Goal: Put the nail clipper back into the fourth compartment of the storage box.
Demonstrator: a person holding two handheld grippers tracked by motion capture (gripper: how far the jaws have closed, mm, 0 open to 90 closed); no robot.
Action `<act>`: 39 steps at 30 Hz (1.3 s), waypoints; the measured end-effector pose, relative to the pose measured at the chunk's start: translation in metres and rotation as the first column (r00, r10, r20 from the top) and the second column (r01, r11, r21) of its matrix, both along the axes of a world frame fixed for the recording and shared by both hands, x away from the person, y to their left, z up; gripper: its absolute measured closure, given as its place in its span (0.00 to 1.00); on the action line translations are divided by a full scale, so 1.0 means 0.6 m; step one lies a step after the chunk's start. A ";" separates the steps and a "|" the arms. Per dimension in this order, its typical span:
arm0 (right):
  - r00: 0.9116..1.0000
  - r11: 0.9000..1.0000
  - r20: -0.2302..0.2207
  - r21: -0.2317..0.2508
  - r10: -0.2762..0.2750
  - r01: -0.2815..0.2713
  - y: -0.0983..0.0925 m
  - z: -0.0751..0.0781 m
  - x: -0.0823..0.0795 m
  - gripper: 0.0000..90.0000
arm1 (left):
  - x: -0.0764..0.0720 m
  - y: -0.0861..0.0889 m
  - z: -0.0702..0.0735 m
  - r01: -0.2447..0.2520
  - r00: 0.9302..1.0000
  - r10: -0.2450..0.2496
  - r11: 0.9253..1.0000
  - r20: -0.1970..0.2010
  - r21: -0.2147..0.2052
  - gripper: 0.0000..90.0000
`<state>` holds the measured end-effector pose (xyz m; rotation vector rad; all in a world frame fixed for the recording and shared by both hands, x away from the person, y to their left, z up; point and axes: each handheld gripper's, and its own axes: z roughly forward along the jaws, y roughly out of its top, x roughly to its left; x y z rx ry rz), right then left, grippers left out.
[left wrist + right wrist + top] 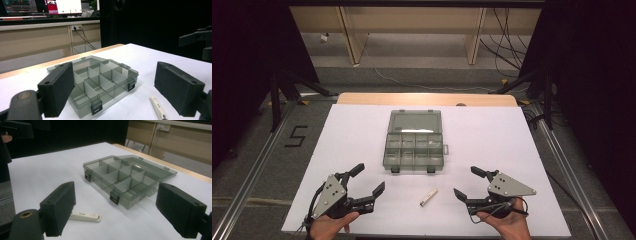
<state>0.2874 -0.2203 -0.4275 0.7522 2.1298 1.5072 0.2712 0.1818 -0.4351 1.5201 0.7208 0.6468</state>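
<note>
White stick [428, 196] lying flat on white table [357, 135], between both grippers, near front of open grey compartment box [414, 150], apart from it. Left gripper [368, 183] held spread, nothing between jaws. Right gripper [468, 183] likewise spread wide, gripping nothing.

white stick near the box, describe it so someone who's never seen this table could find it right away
Start at the white table and find the grey compartment box with its lid open, in the middle. Just in front of the box, toward the person, between the left tongs and the right tongs, lies the white stick. It is the one small, pale, loose item there.
</note>
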 end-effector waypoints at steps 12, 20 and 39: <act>0.987 0.982 -0.020 -0.100 0.162 -0.163 0.035 -0.008 0.020 0.45 | 0.001 0.001 -0.001 -0.002 1.000 0.002 1.000 0.000 0.006 0.18; 0.949 0.924 -0.094 -0.217 0.300 -0.314 0.074 -0.024 0.033 0.79 | 0.000 0.001 -0.001 -0.003 1.000 0.003 1.000 -0.004 0.004 0.18; 0.872 0.766 -0.205 -0.417 0.445 -0.489 0.152 -0.069 0.048 1.00 | 0.001 0.001 -0.001 -0.001 1.000 0.001 1.000 -0.001 0.006 0.18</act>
